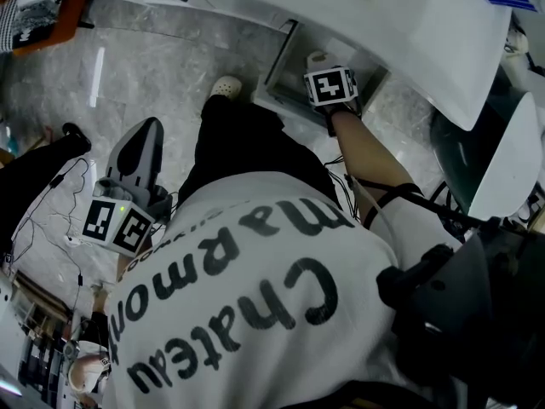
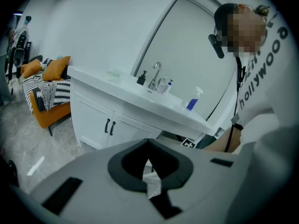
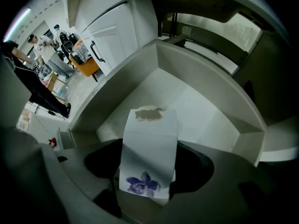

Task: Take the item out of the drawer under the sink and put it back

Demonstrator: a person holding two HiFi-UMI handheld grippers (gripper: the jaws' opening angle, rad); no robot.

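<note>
My right gripper is shut on a white tissue pack with a purple flower print and a brown patch at its far end. It holds the pack just above the open white drawer under the sink. In the head view the right gripper reaches into the drawer, and the pack itself is hidden. My left gripper hangs shut with nothing in it, away from the drawer, low at my left side.
A white vanity top with a tap, bottles and a spray bottle stands ahead in the left gripper view, over double cabinet doors. An orange sofa sits far left. A person stands on the marble floor.
</note>
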